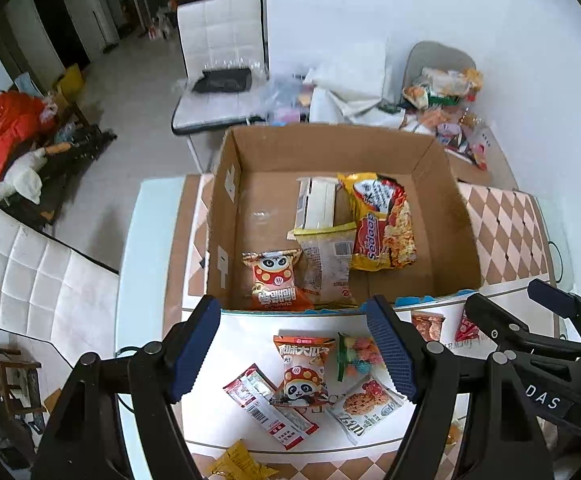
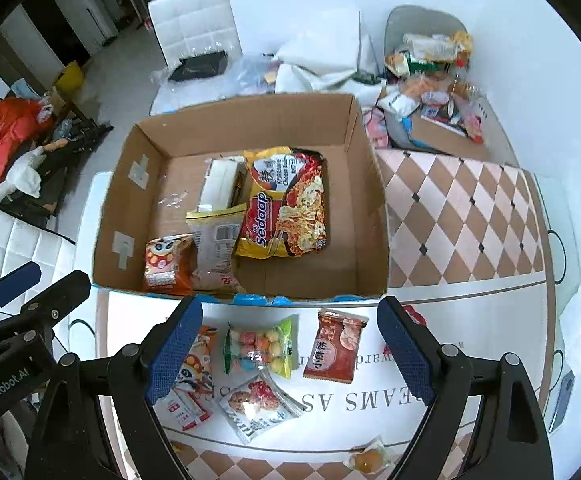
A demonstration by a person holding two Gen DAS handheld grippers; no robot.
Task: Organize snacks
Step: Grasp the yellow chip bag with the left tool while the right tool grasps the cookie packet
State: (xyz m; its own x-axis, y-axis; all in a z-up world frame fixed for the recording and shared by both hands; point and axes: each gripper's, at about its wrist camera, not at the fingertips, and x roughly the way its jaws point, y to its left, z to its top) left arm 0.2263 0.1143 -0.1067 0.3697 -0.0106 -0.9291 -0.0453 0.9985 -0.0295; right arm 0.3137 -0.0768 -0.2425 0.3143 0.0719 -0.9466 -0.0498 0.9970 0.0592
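An open cardboard box point(image 1: 226, 208) point(image 2: 370, 200) stands on the table and holds a yellow noodle pack point(image 1: 382, 226) point(image 2: 282, 204), a white box point(image 1: 316, 202), a pale packet point(image 2: 214, 240) and an orange panda snack point(image 1: 276, 280) point(image 2: 166, 264). In front of the box, on a white mat, lie loose snacks: a panda packet point(image 1: 302, 372), a cookie packet point(image 1: 364, 404) point(image 2: 256, 402), a green candy bag point(image 2: 258, 346), a red-brown packet point(image 2: 334, 346) and a red-white sachet point(image 1: 270, 412). My left gripper point(image 1: 292, 354) hangs open above them with nothing held. My right gripper point(image 2: 290, 350) is open too, empty.
White chairs point(image 1: 218, 60) point(image 1: 30, 280) stand left and behind the table. A heap of snack bags point(image 1: 446, 96) point(image 2: 430, 72) lies at the back right. A checked tablecloth point(image 2: 458, 216) covers the table to the right. A yellow packet point(image 1: 238, 462) and an egg-like snack point(image 2: 366, 460) lie near the front edge.
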